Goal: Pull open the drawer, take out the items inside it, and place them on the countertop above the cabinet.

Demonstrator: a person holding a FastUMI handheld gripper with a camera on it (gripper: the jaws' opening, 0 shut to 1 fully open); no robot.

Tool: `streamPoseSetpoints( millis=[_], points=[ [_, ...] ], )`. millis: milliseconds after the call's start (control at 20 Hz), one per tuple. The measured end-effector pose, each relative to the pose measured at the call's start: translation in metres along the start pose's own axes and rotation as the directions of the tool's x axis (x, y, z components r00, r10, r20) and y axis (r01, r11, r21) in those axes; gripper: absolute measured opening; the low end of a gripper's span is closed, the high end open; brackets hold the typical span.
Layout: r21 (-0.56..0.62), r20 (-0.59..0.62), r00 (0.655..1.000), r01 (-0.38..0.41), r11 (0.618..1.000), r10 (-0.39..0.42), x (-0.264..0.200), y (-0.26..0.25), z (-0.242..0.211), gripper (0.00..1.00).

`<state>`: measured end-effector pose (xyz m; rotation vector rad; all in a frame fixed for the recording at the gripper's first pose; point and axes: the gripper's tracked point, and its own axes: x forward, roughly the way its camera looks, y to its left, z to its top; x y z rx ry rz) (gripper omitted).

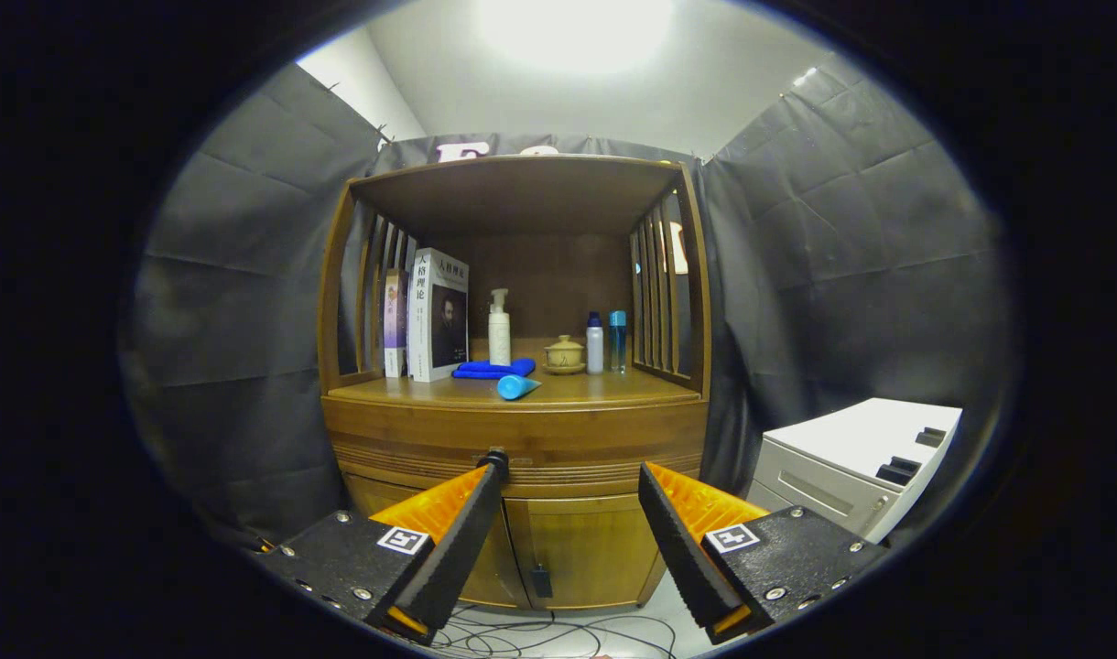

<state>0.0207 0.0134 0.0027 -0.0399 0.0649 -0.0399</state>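
A wooden cabinet (515, 430) stands straight ahead, some way beyond my fingers. Its drawer front (522, 439) lies under the countertop and is closed, with a small dark knob (496, 455) just past my left fingertip. On the countertop (604, 392) a light blue tube (516, 387) lies near the front edge. My gripper (569, 476) is open, with nothing between its fingers, level with the drawer's lower edge.
On the countertop stand books (435, 316), a white pump bottle (499, 329), a folded blue cloth (493, 369), a small lidded cup (564, 354) and two small bottles (606, 343). A white machine (856, 458) sits to the right. Cables (540, 631) lie on the floor.
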Motion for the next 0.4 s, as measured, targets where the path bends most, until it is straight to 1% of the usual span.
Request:
streamPoseSetpoints(
  millis=[150, 400],
  points=[
    [0.013, -0.008, 1.0, 0.006, 1.0, -0.006, 0.0002, 0.0012, -0.0018, 0.94],
    [0.0, -0.018, 1.0, 0.005, 1.0, -0.005, 0.0004, 0.0024, -0.006, 0.94]
  ],
)
